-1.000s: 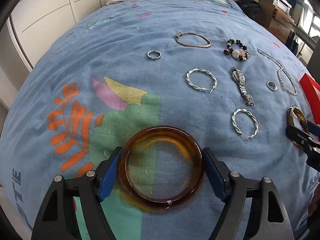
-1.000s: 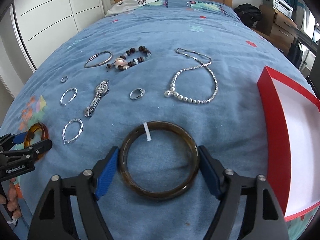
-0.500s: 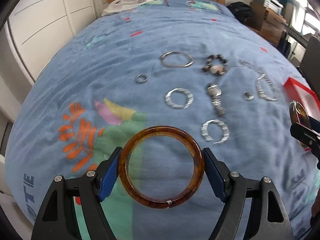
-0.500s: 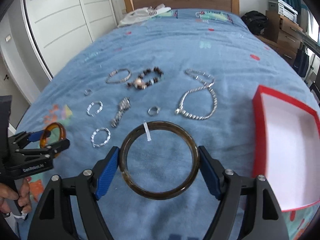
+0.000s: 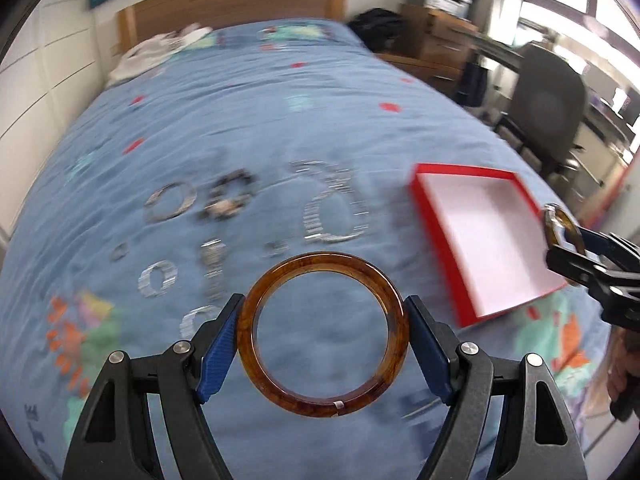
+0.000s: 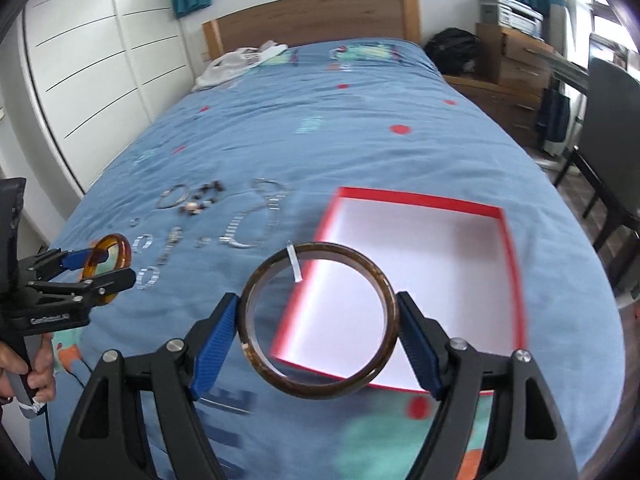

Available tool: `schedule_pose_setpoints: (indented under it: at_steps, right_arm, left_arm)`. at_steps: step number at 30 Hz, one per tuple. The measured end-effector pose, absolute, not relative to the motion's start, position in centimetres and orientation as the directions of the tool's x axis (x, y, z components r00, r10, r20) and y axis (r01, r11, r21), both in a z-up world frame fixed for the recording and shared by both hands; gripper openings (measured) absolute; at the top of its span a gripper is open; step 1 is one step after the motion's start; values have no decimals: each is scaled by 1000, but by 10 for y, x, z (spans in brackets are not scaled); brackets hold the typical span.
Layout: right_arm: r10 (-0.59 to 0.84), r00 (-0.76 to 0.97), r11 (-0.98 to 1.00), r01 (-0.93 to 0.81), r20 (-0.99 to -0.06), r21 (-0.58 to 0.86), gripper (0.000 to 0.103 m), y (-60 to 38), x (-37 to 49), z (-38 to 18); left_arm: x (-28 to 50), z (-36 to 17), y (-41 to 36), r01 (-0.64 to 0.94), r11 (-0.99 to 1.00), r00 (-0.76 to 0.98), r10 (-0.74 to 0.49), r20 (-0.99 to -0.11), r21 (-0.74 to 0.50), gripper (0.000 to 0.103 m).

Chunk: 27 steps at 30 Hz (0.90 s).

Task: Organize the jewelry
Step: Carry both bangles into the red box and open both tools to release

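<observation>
My left gripper (image 5: 323, 338) is shut on an amber tortoiseshell bangle (image 5: 280, 388), held in the air above the blue bedspread. My right gripper (image 6: 319, 326) is shut on a darker brown bangle (image 6: 320, 392) carrying a white tag, and it hangs over the near left corner of a red box (image 6: 416, 200) with a white inside. In the left wrist view that red box (image 5: 432, 208) lies to the right, and the right gripper (image 5: 576, 240) shows at the edge with its bangle. The right wrist view has the left gripper (image 6: 102, 264) at the left.
Several silver bracelets, rings, a watch, a beaded bracelet (image 6: 200, 200) and a pearl necklace (image 6: 256, 224) lie blurred on the bedspread, left of the box. A wooden headboard (image 6: 316, 16), white wardrobes on the left and a chair (image 6: 608, 120) on the right surround the bed.
Both grippers have risen off the bedspread with their bangles and swung right. The red box has come into fuller view, and the right bangle now hangs over its corner.
</observation>
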State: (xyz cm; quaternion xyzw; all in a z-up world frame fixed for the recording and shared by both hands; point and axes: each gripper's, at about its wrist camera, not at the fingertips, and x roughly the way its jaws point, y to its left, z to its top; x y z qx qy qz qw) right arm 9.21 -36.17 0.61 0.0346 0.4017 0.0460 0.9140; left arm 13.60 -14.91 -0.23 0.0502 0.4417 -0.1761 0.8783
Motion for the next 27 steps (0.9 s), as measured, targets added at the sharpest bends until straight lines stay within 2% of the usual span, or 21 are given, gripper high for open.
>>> schedule_pose_setpoints:
  at_steps: [13,22,27]
  right_arm:
    - [189,631,982,-119,-753,146,76,-440,112,-25]
    - [186,608,980,-171,-772,101,76,-458,138,-39]
    - [200,606,975,-203,-770,93,76,-464,156,-40]
  left_arm:
    - [182,-12,-282,550,833,488,-371,-790,-51,78]
    - [183,-38,-311,624,778,415,-409,-813,-73,78]
    - [202,-41,-322,640,767,425,-399,-813,-41,78]
